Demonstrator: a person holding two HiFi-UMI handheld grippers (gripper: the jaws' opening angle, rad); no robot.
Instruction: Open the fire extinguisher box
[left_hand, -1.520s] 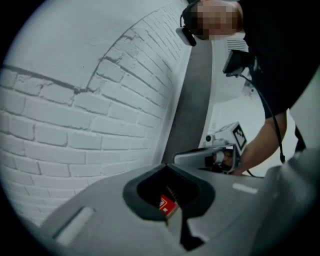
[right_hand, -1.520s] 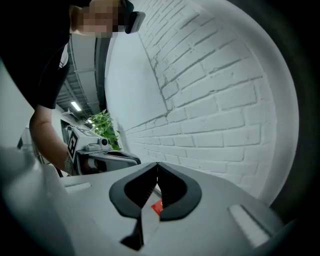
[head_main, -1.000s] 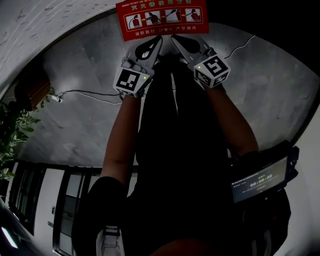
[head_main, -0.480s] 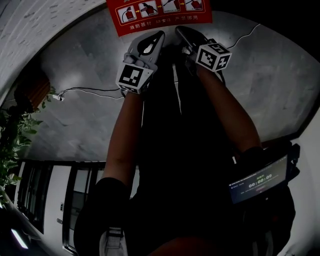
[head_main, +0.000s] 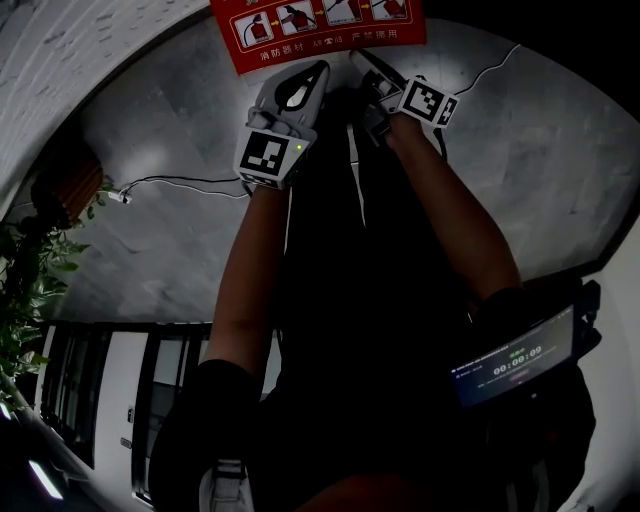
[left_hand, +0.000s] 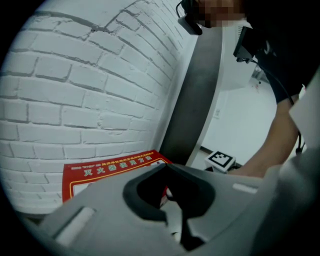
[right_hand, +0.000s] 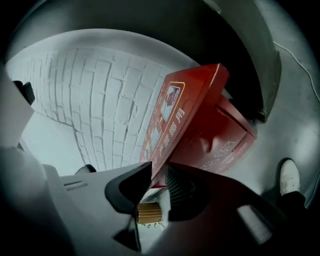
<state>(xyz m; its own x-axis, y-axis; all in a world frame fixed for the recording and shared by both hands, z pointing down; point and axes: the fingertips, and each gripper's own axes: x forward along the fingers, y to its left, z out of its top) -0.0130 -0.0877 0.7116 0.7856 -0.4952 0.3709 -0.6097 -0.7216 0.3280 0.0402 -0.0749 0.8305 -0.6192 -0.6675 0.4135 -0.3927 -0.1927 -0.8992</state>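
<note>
The red fire extinguisher box stands against the white brick wall. Its lid (head_main: 318, 30) with printed instructions fills the top of the head view. The right gripper view shows the lid (right_hand: 175, 110) tilted above the box body (right_hand: 222, 142). My right gripper (right_hand: 158, 170) is at the lid's front edge, which runs between the jaws. The jaws are opening and a gap shows beside each pad. In the head view it (head_main: 360, 62) reaches under the lid's rim. My left gripper (head_main: 320, 70) is just left of it, shut and empty, its tips (left_hand: 165, 167) meeting below the lid (left_hand: 100, 172).
A white brick wall (left_hand: 75, 90) rises behind the box. A thin cable (head_main: 180, 185) trails over the grey floor at the left, next to a potted plant (head_main: 25, 270). A screen (head_main: 510, 360) hangs at the person's right hip. A white shoe (right_hand: 289, 176) stands near the box.
Both grippers have moved up toward the box lid. The right gripper has rolled over and slid to the lid's edge, and its jaws have parted. The left gripper stays shut.
</note>
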